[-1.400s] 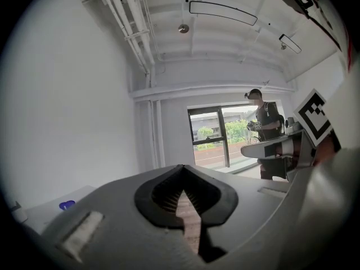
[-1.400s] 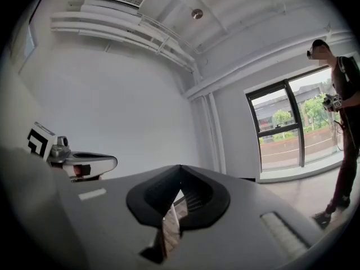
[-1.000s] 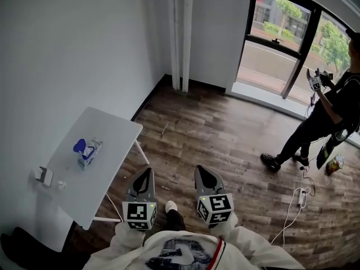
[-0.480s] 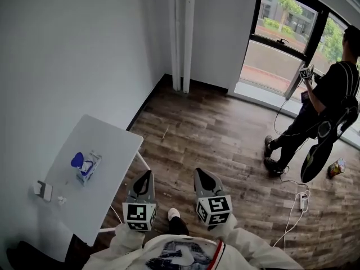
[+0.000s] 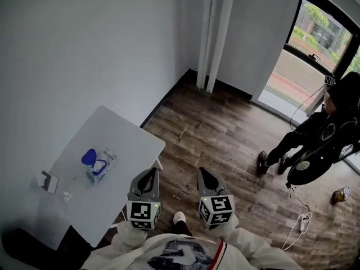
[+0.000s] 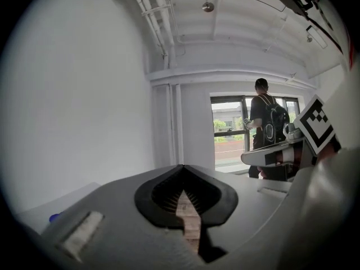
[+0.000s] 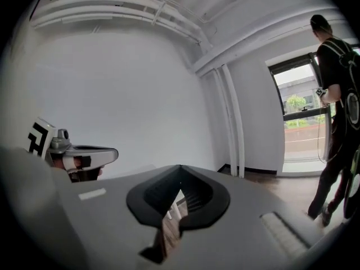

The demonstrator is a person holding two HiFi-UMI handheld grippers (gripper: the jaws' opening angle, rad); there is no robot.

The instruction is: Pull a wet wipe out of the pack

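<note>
The table [image 5: 118, 131] sits left, with both grippers just off its edge. The left gripper [image 5: 149, 173] and right gripper [image 5: 204, 173] have their jaws pressed together, empty. The pack [image 5: 102, 166] lies mid-table with its lid [image 5: 89, 157] up. It looks light, so a one-gripper tug may drag or lift it.

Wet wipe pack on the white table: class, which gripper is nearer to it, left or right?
Left. The left gripper is just right of the wet wipe pack, by the table edge; the right gripper is farther right, over the wooden floor.
</note>
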